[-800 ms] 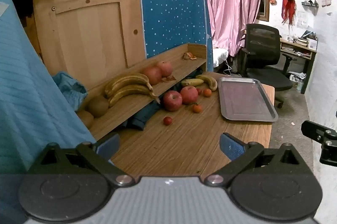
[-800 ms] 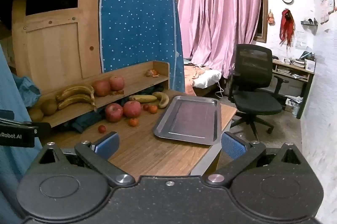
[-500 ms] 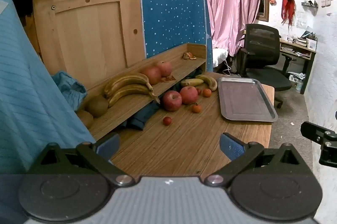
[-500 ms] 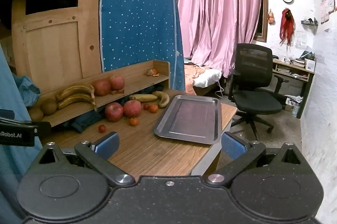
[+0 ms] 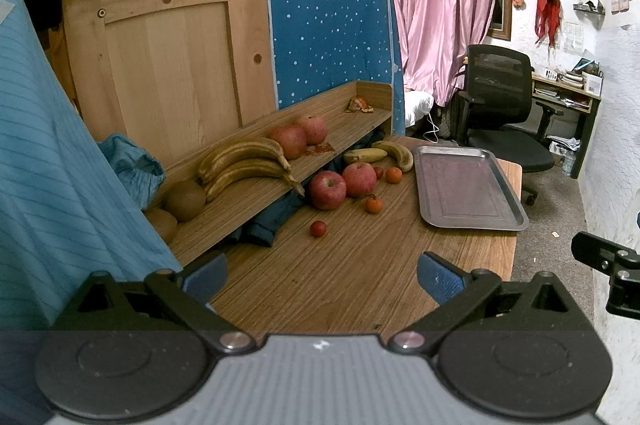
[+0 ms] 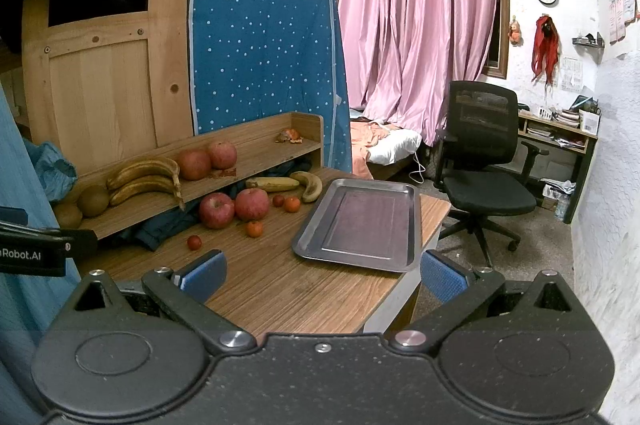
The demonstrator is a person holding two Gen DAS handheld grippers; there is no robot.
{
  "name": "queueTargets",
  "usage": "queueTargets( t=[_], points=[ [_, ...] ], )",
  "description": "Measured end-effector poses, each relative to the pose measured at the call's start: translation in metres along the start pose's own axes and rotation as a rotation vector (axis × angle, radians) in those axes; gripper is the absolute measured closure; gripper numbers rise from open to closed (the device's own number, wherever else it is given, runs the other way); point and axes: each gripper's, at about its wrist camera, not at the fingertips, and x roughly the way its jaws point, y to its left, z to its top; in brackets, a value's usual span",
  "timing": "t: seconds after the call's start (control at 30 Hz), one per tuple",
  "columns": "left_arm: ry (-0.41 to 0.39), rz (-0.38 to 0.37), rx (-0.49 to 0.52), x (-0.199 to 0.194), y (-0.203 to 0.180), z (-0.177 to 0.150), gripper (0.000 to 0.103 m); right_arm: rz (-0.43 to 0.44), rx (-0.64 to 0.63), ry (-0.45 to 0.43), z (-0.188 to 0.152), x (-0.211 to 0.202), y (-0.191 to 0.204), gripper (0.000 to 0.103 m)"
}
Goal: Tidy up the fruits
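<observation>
1. My left fingers (image 5: 202, 275) and right fingers (image 6: 442, 275) are hanging spread wide, holding nothing, above the wooden bench (image 5: 340, 277).
2. Two red apples (image 5: 327, 189) are lying beside the empty rectangular steel tray (image 6: 360, 225).

1. Left gripper (image 5: 322, 275): jaws spread wide, nothing btwn them. Blue pads (image 5: 439, 277) face each other across the gap.
2. Right gripper (image 6: 322, 275): jaws also spread wide, nothing held; both blue pads visible.
3. Both held level, pointing fwd, side by side.
4. Part of the right gripper shows at the right edge of the left wrist view; part of the left one at the left edge of the right wrist view.
</observation>
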Motion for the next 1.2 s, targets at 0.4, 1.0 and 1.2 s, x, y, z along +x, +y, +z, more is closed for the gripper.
queueTargets(
  t=[0.4,1.0,1.2],
  points=[
    [0.002,-0.002,-0.001,0.0,0.001,0.0,0.0,0.006,0.005,0.008,-0.004,0.003,-0.001,0.001],
    [0.005,0.009,-0.004,0.003,-0.002,-0.009,0.0,0.023,0.007,0.013,-0.007,0.001,-0.004,0.001],
    [0.008,0.024,-0.006,-0.003,-0.006,-0.009,0.0,0.046,0.007,0.016,-0.008,-0.001,-0.012,0.001]
  ],
)
